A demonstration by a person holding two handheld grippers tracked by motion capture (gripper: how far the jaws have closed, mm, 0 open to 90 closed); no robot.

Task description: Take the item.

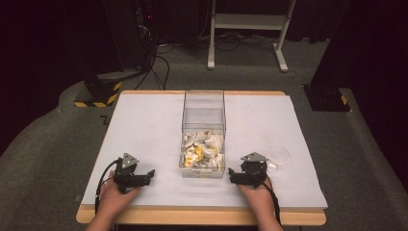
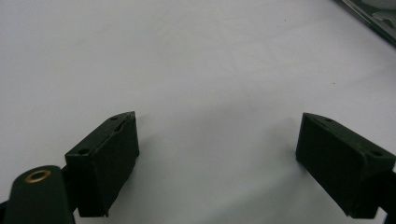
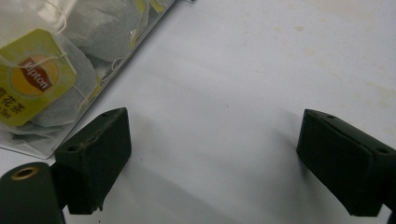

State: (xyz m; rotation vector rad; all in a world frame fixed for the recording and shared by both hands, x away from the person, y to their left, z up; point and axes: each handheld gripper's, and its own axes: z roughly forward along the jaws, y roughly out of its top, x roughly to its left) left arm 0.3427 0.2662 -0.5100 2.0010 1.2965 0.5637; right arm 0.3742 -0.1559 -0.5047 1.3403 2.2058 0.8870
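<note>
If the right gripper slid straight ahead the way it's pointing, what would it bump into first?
Probably the clear box of tea bags. The right gripper points leftward toward it, open, with bare white table between the jaws. In its own view the box sits slightly off-line, so it might just clip the corner.

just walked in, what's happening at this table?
A person holds a two-jaw gripper in each hand at the near edge of a white table. The left gripper and right gripper both rest open and hold nothing, one on each side of a clear box of tea bags. A small clear dish sits just beyond the right gripper. Nothing is being touched or lifted at this moment.
</note>
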